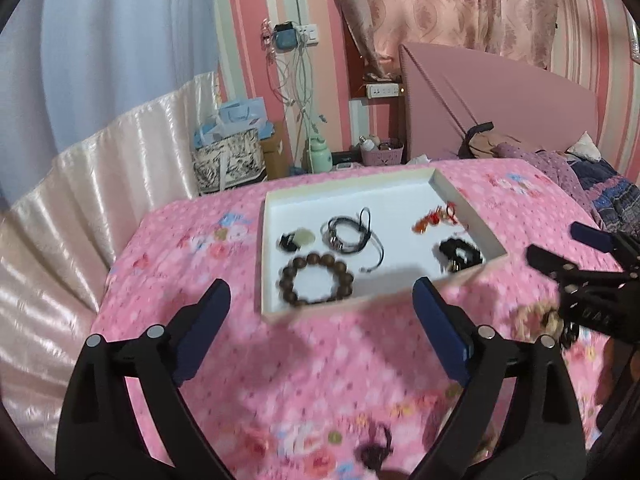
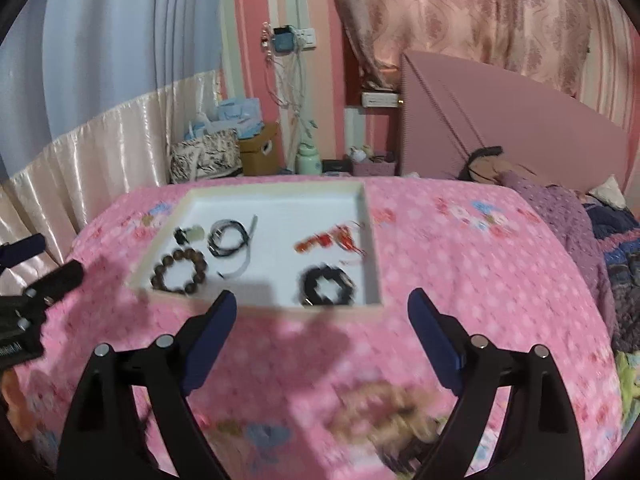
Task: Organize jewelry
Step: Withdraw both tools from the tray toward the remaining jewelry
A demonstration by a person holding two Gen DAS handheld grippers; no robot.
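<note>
Jewelry tray (image 1: 472,216) lies ahead of your spread, empty left gripper (image 1: 322,304) and right gripper (image 2: 322,312); take the light, stiff wooden bead bracelet (image 1: 316,282) across its ring.

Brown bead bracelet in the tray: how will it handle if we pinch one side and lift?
The brown bead bracelet is probably floppy: separate round beads in a loop, so it should sag from a pinch. Beads look smooth and rounded, so fingers may slip between them. Lying flat inside the white tray, it likely slides rather than rolls.
</note>
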